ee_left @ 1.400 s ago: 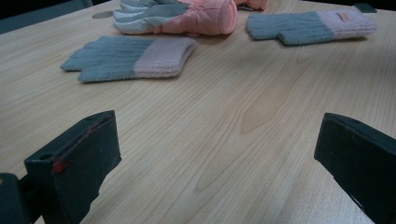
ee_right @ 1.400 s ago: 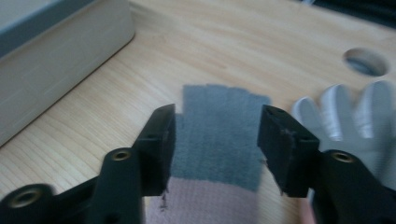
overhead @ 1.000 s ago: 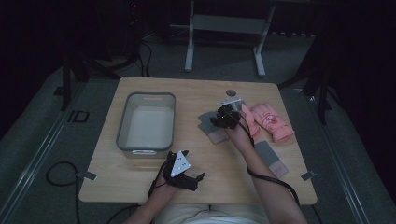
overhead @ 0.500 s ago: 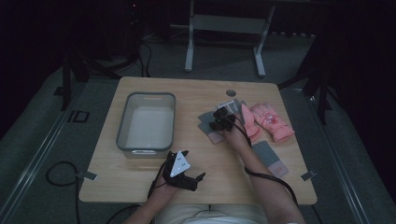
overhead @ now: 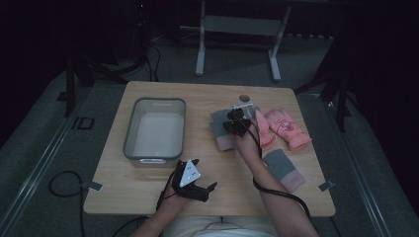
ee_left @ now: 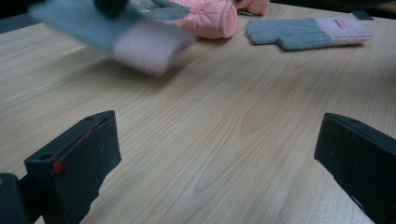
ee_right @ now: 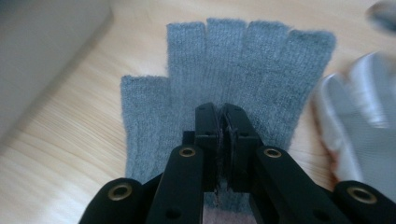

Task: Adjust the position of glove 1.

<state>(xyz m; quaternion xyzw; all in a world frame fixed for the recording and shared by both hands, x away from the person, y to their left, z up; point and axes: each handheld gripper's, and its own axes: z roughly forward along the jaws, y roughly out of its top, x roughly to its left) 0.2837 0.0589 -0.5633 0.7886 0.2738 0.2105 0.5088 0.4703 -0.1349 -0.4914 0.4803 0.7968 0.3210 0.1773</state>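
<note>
Right gripper (overhead: 236, 124) pinches grey knitted fingerless glove (ee_right: 233, 70) with pink cuff.

Forearm reaching forward, its jaws have just closed on the glove's palm, fingers fanning ahead; the left gripper (overhead: 197, 186) rests near the table edge, jaws wide apart.

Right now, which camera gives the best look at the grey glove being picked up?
The right gripper view: the grey glove lies spread out, fingers plain, pinched by the right gripper. The high view shows it small and part-covered; the left gripper view shows a blur.
</note>
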